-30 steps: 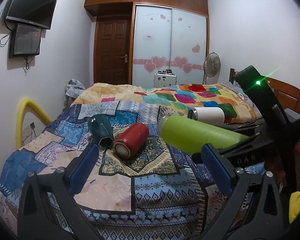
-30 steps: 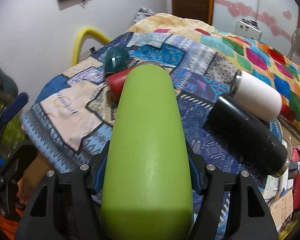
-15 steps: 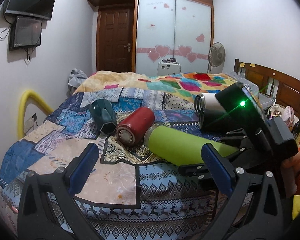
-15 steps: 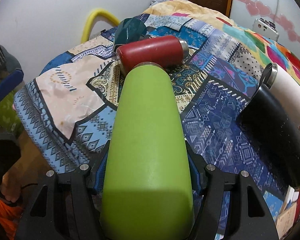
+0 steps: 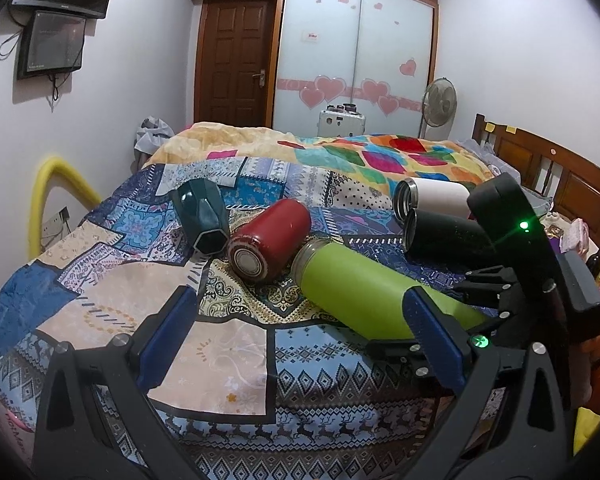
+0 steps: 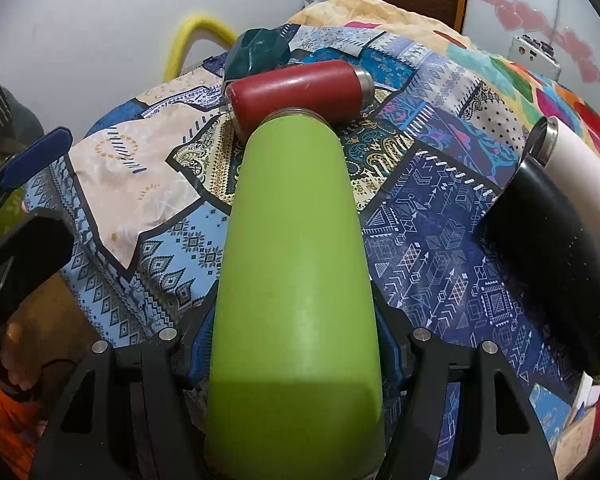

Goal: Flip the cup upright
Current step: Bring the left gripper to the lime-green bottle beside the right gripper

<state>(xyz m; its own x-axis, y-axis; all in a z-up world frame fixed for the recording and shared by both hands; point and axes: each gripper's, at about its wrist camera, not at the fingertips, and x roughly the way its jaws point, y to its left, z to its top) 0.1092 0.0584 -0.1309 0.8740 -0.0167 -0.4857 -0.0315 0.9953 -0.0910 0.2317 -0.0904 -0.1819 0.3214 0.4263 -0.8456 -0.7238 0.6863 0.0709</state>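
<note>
Currently the right gripper (image 6: 296, 344) jaws clench the green cup (image 6: 296, 264) near its base; rigid, smooth, likely slippery. Left gripper (image 5: 300, 328) jaws released.

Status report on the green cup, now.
Right tool shut on green cup; left tool open, holding nothing. Cup lying on its side on the quilt, not upright. Red cup close ahead of its mouth.

Five cups lie on the bedspread (image 5: 228, 344) — faceted cup (image 5: 200, 216) leftmost, two cups (image 5: 440, 216) side by side rightmost.
</note>
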